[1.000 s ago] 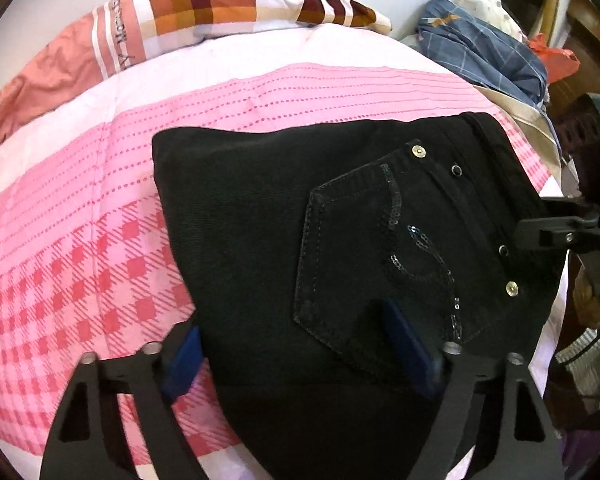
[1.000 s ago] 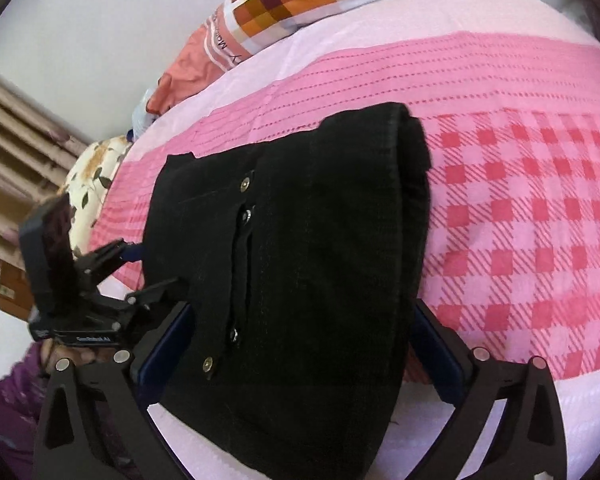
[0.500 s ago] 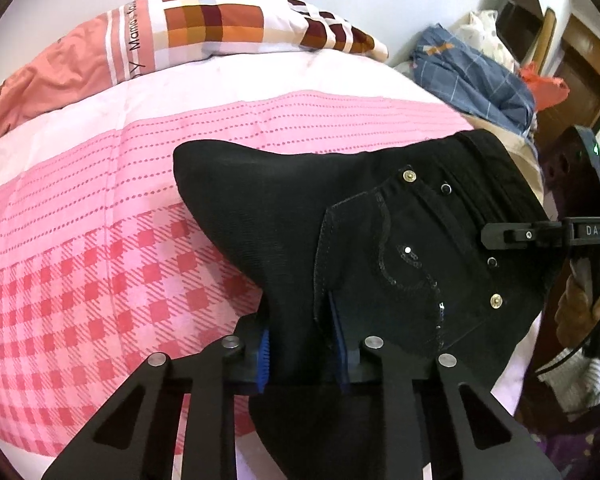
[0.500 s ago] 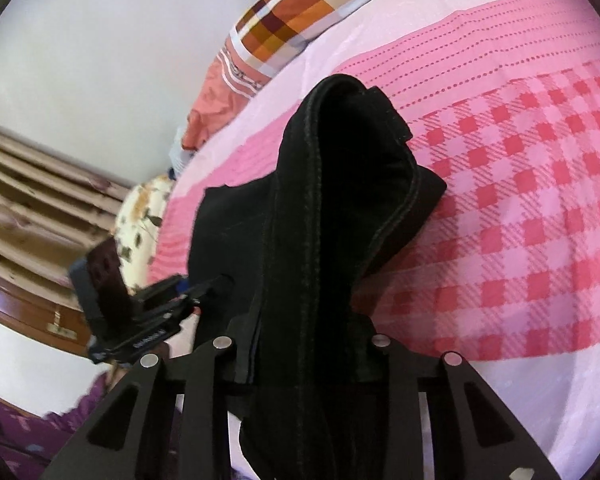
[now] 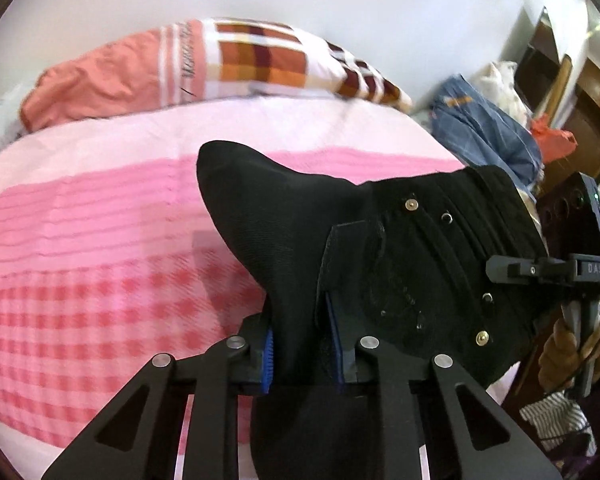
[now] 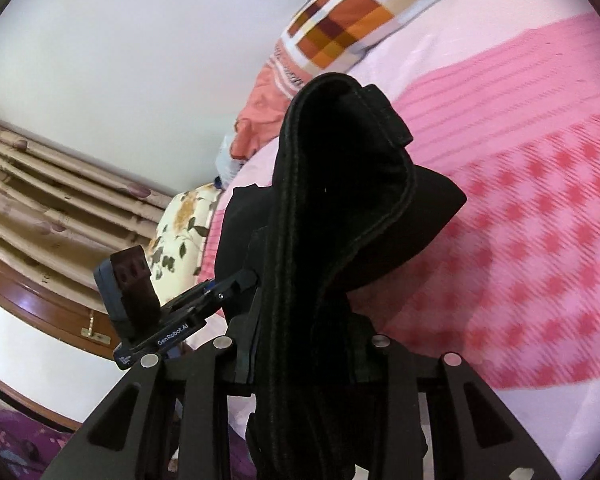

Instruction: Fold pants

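Observation:
The folded black pants (image 5: 400,248) with a stitched back pocket and metal rivets are held up off the pink bed. My left gripper (image 5: 302,350) is shut on the near edge of the pants beside the pocket. My right gripper (image 6: 304,356) is shut on the thick folded bundle of the pants (image 6: 340,184), which stands up in front of the camera. The right gripper also shows in the left wrist view (image 5: 556,272) at the waistband side. The left gripper shows in the right wrist view (image 6: 180,320).
The pink checked bedsheet (image 5: 100,264) covers the bed. A plaid orange pillow (image 5: 204,60) lies at the head by the white wall. A pile of blue clothes (image 5: 484,128) sits at the right by wooden furniture. A floral pillow (image 6: 180,232) and curtains (image 6: 52,192) lie left.
Both grippers went from open around the flat pants to shut on them. The pants have been lifted off the bed and bunch upward.

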Motion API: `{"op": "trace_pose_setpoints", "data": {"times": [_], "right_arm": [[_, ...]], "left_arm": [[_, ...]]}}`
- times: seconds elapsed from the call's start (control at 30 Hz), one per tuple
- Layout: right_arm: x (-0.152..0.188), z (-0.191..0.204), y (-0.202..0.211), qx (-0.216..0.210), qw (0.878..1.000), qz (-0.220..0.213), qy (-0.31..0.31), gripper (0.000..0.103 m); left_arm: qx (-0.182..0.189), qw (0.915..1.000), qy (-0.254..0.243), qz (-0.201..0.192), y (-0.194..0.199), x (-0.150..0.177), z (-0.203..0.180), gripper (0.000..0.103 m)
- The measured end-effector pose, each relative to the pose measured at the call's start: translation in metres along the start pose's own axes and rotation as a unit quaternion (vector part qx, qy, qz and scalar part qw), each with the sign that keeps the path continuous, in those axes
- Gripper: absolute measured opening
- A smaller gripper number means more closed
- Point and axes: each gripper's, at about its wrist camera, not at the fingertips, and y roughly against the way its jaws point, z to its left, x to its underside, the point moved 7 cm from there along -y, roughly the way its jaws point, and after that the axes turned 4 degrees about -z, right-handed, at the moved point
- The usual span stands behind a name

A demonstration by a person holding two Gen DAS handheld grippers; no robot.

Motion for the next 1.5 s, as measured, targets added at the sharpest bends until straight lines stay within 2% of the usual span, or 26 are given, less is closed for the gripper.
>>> {"op": "trace_pose_setpoints", "data": {"times": [0.23, 0.47, 0.67, 0.9, 1.23, 1.4, 1.5], "right_arm": [[-0.030, 0.039, -0.064, -0.035, 0.999, 0.014, 0.020, 0.029], [-0.065, 0.074, -0.154, -0.054, 0.997, 0.040, 0.043, 0.029], [-0.089, 0.085, -0.220, -0.059, 0.995, 0.055, 0.051, 0.029], [-0.098, 0.086, -0.272, -0.064, 0.994, 0.067, 0.050, 0.029], [-0.106, 0.082, -0.309, -0.054, 0.994, 0.078, 0.054, 0.029], [-0.105, 0.072, -0.318, -0.034, 0.994, 0.084, 0.063, 0.029], [-0.104, 0.065, -0.320, -0.012, 0.994, 0.079, 0.077, 0.030]], "left_arm": [[-0.056, 0.9978, 0.007, -0.034, 0.031, -0.030, 0.063, 0.022], [-0.111, 0.9917, 0.031, -0.056, 0.043, -0.056, 0.144, 0.022], [-0.148, 0.9858, 0.042, -0.068, 0.039, -0.072, 0.207, 0.022], [-0.176, 0.9805, 0.052, -0.071, 0.031, -0.084, 0.261, 0.022], [-0.190, 0.9767, 0.075, -0.066, 0.018, -0.076, 0.304, 0.022], [-0.190, 0.9761, 0.086, -0.062, 0.010, -0.068, 0.315, 0.023], [-0.213, 0.9716, 0.083, -0.063, 0.008, -0.062, 0.319, 0.035]]}}
